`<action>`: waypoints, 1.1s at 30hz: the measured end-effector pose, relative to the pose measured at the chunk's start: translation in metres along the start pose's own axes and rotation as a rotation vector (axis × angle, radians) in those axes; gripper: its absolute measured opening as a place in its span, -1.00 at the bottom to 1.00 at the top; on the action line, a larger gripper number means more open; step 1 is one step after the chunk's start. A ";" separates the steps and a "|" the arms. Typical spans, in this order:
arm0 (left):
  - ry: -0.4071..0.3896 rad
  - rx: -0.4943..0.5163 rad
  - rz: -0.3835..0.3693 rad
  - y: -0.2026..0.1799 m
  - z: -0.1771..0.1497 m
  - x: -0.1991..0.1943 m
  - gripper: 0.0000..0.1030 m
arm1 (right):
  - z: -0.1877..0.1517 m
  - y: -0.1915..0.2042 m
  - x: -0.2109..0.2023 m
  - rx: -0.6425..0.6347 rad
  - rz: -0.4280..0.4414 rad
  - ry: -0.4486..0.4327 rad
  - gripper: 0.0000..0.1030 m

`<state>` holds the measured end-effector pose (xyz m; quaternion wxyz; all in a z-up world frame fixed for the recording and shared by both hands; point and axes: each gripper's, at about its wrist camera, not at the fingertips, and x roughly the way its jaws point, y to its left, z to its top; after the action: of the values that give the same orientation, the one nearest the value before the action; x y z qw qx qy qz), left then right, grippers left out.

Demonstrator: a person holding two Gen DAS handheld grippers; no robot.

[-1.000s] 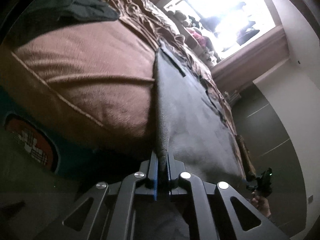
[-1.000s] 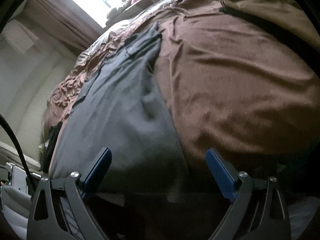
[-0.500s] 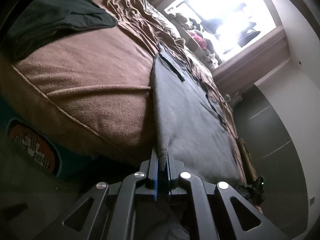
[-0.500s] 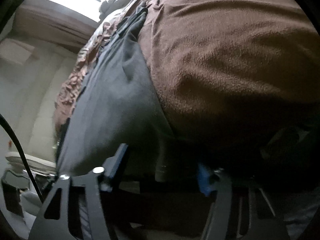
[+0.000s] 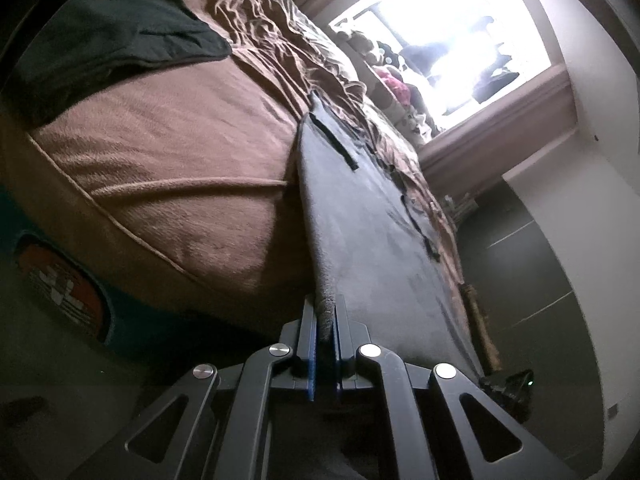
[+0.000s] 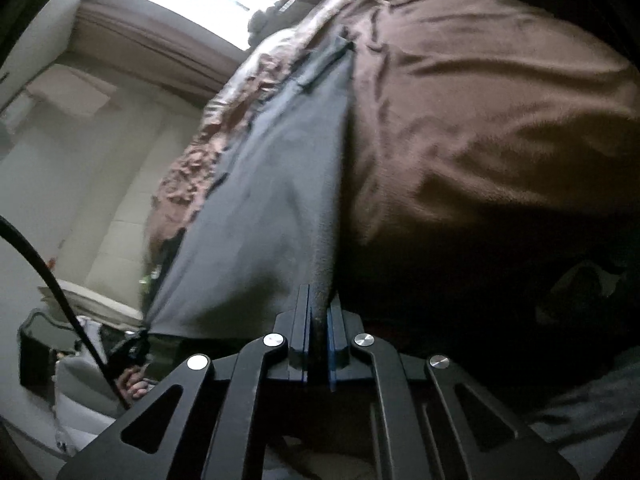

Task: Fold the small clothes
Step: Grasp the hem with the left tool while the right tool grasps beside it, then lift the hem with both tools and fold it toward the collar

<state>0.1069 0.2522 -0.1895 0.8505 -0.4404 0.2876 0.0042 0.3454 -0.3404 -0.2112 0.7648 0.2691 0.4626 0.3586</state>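
Observation:
A grey garment (image 5: 372, 216) lies stretched lengthwise over a brown bed cover (image 5: 168, 152). My left gripper (image 5: 325, 312) is shut on one near corner of its hem at the bed's edge. In the right wrist view the same grey garment (image 6: 272, 184) runs away from me over the brown bed cover (image 6: 480, 128). My right gripper (image 6: 319, 308) is shut on the other near corner. The cloth is pulled taut between the two grips.
A dark green garment (image 5: 104, 32) with a printed logo lies on the bed to the far left. A bright window (image 5: 452, 28) with stuffed toys on its sill is behind the bed. The other gripper (image 5: 508, 390) shows at the lower right.
My right gripper has gone from wide open to shut on the grey garment's near corner. My left gripper has kept its hold and the cloth looks tauter.

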 end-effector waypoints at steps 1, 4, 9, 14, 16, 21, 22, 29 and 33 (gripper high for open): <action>0.002 -0.009 -0.013 -0.001 0.000 -0.002 -0.89 | -0.001 0.001 -0.005 -0.004 0.012 -0.009 -0.95; -0.002 -0.022 -0.029 -0.005 0.001 -0.007 -0.90 | 0.000 0.000 -0.019 0.010 0.072 -0.032 -0.95; -0.021 -0.032 -0.067 -0.016 0.005 -0.021 -0.90 | -0.002 0.003 -0.028 0.016 0.155 -0.048 -0.95; -0.045 -0.046 -0.098 -0.029 0.010 -0.035 -0.90 | 0.003 0.006 -0.035 0.011 0.200 -0.094 -0.96; -0.063 -0.051 -0.109 -0.032 0.012 -0.043 -0.90 | 0.004 0.005 -0.040 0.018 0.226 -0.117 -0.96; -0.103 -0.076 -0.152 -0.040 0.013 -0.064 -0.90 | 0.003 0.007 -0.063 0.022 0.277 -0.161 -0.96; -0.109 -0.082 -0.164 -0.041 0.013 -0.069 -0.90 | 0.003 0.007 -0.067 0.021 0.289 -0.170 -0.96; -0.146 -0.124 -0.207 -0.063 0.008 -0.100 -0.90 | 0.001 0.000 -0.077 0.029 0.377 -0.220 -0.96; -0.175 -0.114 -0.242 -0.085 0.005 -0.120 -0.90 | 0.001 -0.001 -0.085 0.032 0.421 -0.248 -0.96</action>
<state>0.0314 0.2331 -0.0648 0.8403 -0.5172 0.1564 -0.0437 0.3198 -0.4090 -0.1679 0.7199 0.4134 0.3045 0.4671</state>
